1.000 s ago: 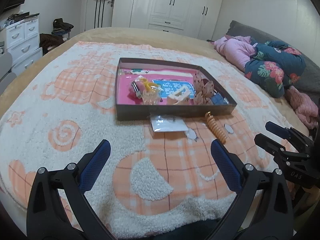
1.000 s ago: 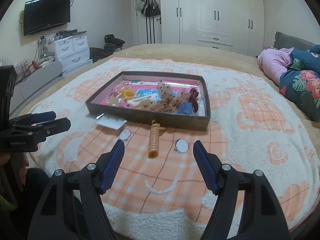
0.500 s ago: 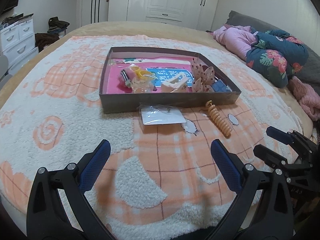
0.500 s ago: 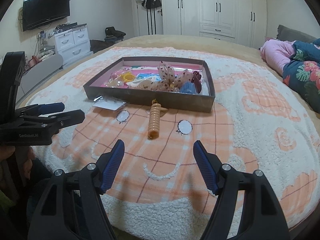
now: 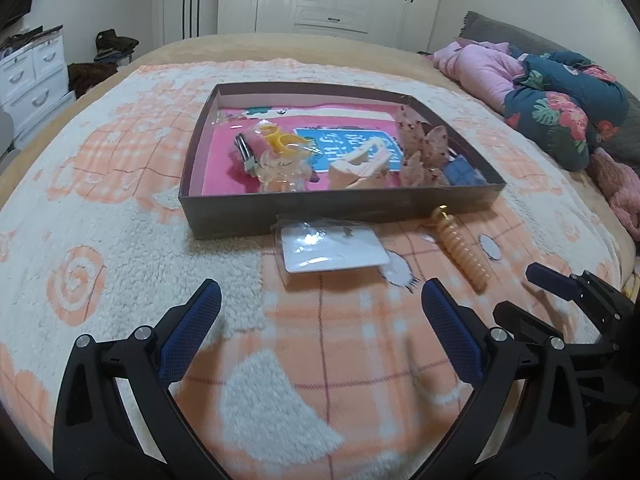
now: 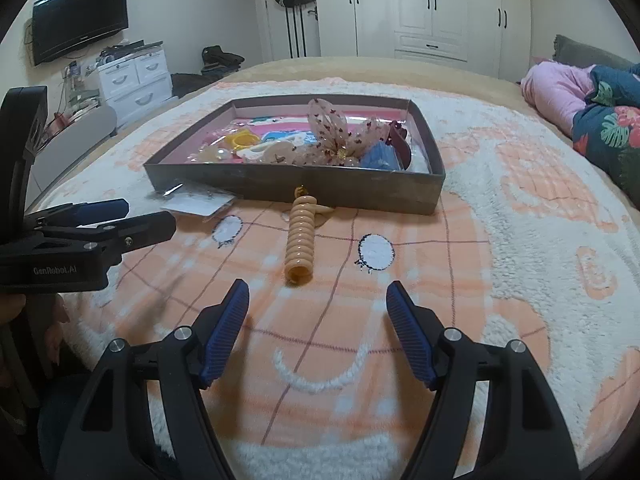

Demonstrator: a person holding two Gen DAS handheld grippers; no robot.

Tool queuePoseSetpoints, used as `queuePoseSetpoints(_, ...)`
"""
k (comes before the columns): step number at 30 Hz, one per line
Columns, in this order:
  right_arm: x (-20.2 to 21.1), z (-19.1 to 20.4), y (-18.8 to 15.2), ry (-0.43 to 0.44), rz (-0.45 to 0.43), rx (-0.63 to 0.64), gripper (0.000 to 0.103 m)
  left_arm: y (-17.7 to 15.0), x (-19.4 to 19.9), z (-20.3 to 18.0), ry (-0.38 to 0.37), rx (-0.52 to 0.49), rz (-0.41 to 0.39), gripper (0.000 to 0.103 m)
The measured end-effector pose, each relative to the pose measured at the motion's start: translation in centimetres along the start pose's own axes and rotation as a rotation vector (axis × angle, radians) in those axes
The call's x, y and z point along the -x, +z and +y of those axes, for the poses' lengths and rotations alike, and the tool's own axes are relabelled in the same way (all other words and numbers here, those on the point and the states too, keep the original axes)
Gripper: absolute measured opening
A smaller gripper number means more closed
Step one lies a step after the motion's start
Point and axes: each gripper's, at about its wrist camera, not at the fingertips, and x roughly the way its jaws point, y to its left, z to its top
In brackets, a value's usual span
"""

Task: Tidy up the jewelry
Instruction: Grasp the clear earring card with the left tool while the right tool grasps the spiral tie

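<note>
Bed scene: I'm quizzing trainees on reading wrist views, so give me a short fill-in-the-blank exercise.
1. The coiled hair tie lies ____ the shallow box, on the blanket.
2. The clear packet lies ahead of the ____ gripper.
3. Both grippers' jaws are ____; the right gripper holds nothing.

Missing: outside; left; open

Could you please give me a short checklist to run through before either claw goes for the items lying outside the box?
1. Right claw open and empty: ok.
2. Left claw open and empty: ok.
3. Spiral hair tie lies free on the blanket ahead of the right claw: ok.
4. Packaged jewelry card unobstructed before the left claw: ok.
5. Box has bare floor for more: ok, at its left side.
6. Card's contents identified: cannot tell.
</note>
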Motion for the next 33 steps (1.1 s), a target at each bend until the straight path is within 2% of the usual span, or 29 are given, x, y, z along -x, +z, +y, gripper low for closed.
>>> queuePoseSetpoints(6,-1.7,-0.2,0.9,0.003,0.021,-0.022,0.068,0.8,-1.7,0.2,0.003,-0.001,0.025,0.092)
queuePoseSetpoints(14,-3.9,0.5,2.1,-0.003,0.035,0.002,0.057,1.4,-3.5,0.1,0.0,-0.018,0.048,0.092)
queuePoseSetpoints(23,-5.2,0.2,3.0,-0.006,0.038,0.019,0.035,1.8,-4.3,0.5,-0.023,-0.002,0.047,0.091)
queuePoseSetpoints(28,-5.3,0.3,3.0,-0.004,0.034,0.035,0.019,1.9,-4.6,0.7,-0.023,-0.001,0.054,0.086)
queuePoseSetpoints(33,-5.3,0.4,2.9,-0.004,0.027,0.031,0.017,1.8,-4.6,0.9,-0.026,0.005,0.052,0.079)
